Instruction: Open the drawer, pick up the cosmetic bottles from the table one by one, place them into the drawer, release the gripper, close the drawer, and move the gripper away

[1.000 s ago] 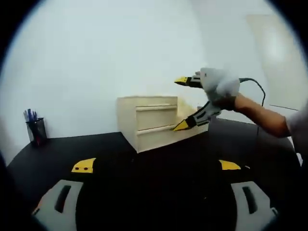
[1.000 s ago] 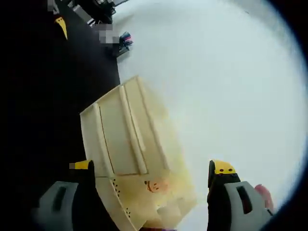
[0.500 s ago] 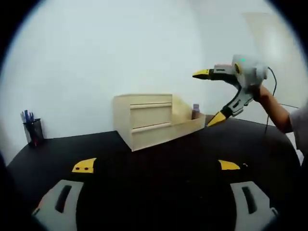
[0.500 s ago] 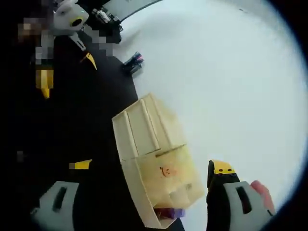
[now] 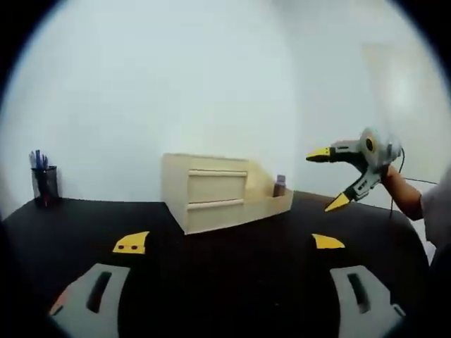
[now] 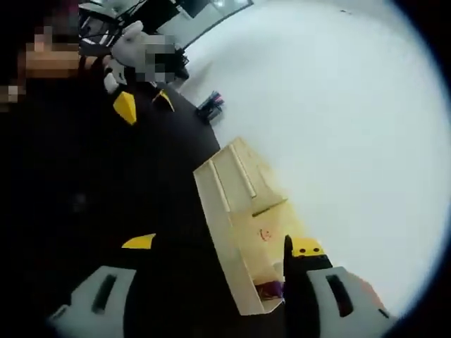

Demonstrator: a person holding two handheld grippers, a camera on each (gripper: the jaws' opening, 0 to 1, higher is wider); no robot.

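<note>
Left gripper view, right gripper farther from drawer

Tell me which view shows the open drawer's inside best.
The right gripper view: it looks down into the open drawer, showing its floor and a purple-capped bottle at the near end. The left gripper view shows the drawer side-on, with one bottle top above its wall.

Bottle in open drawer — pen cup well left, on table
</note>
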